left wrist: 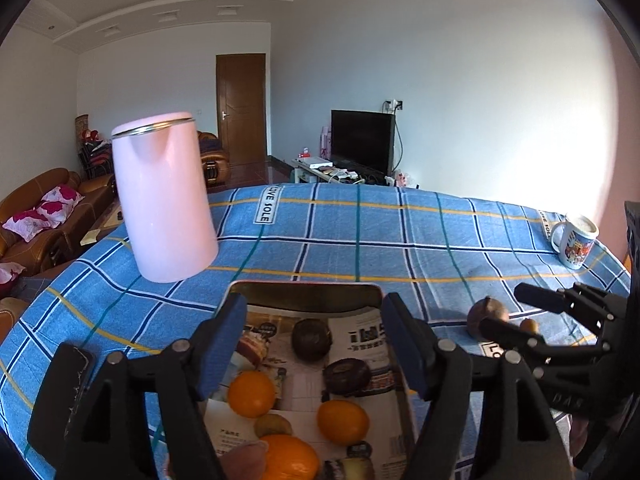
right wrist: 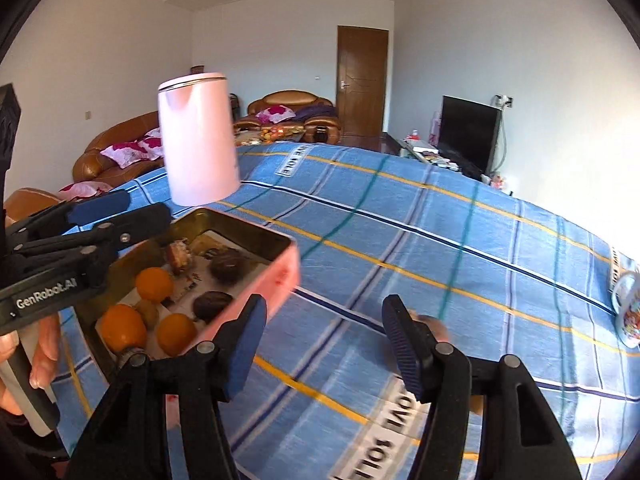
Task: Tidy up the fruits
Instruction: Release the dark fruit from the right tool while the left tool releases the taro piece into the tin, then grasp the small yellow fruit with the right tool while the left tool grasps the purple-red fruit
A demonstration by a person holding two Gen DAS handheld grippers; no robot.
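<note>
- We see a rectangular metal tin point(left wrist: 304, 296) lying on the blue checked tablecloth point(left wrist: 360, 240), its long axis running from the near table edge toward the far side, just in front of the pink kettle point(left wrist: 164, 196).
- The tin is lined with printed paper and holds the fruit; in the left wrist view we count three oranges point(left wrist: 251, 394), two dark brown round fruits point(left wrist: 311, 339) and one small greenish-brown fruit point(left wrist: 274, 425) between the oranges.
- At the very bottom of that view more things sit in the tin, too cut off for us to name.
- Outside the tin, to its right on the cloth, lie one brown round fruit with a pointed top point(left wrist: 486, 314) and one small yellowish fruit point(left wrist: 529, 325) just beside it.
- Our left gripper point(left wrist: 314, 344) hovers over the tin with its blue-padded fingers spread wide, one toward each long wall, and nothing between them.
- Our right gripper point(right wrist: 324, 344) is also spread and holds nothing; a blurred brownish fruit shows just behind its right finger point(right wrist: 404, 344), and we cannot tell whether they touch.
- One printed mug point(left wrist: 576, 242) stands well apart at the right edge of the table.
- The kettle stands upright, one only.
</note>
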